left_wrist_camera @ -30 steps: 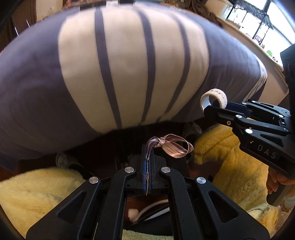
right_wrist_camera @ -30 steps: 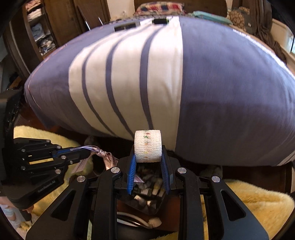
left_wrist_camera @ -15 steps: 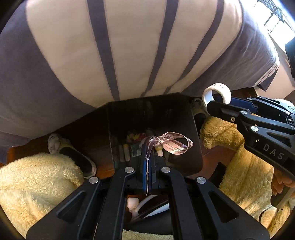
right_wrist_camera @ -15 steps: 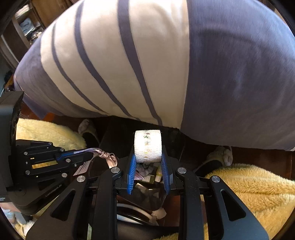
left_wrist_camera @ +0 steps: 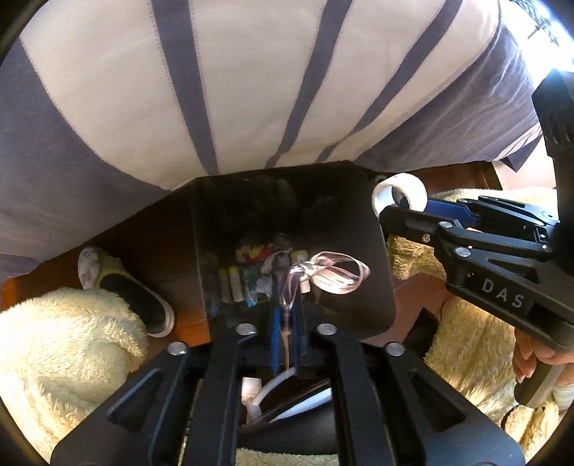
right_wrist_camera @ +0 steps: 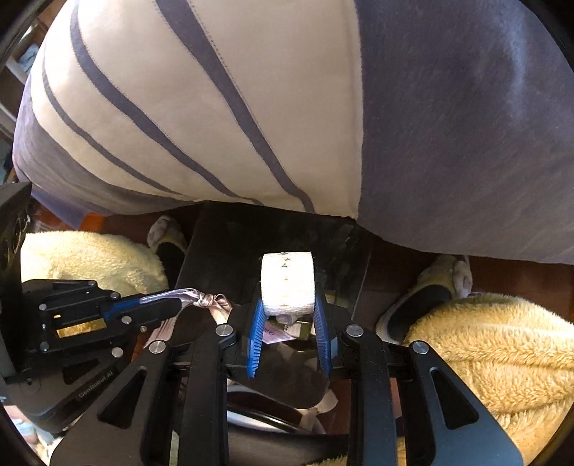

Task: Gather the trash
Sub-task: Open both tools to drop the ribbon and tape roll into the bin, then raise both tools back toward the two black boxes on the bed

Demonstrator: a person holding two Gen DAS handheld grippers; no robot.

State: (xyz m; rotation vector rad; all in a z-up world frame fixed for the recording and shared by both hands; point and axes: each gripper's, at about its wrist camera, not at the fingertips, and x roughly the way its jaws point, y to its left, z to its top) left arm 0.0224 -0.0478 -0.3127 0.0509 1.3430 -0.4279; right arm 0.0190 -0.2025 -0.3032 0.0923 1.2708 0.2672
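Tongs (left_wrist_camera: 391,209), housing marked "DAS", grip bandage roll (left_wrist_camera: 399,189).

A big striped cushion (left_wrist_camera: 251,89), cream and grey-purple, fills the view ahead of me. Below lies dark wood floor (left_wrist_camera: 143,247), with fluffy yellow fabric (right_wrist_camera: 484,344) on both sides. Sunlight comes from a window (left_wrist_camera: 541,25) upper right.
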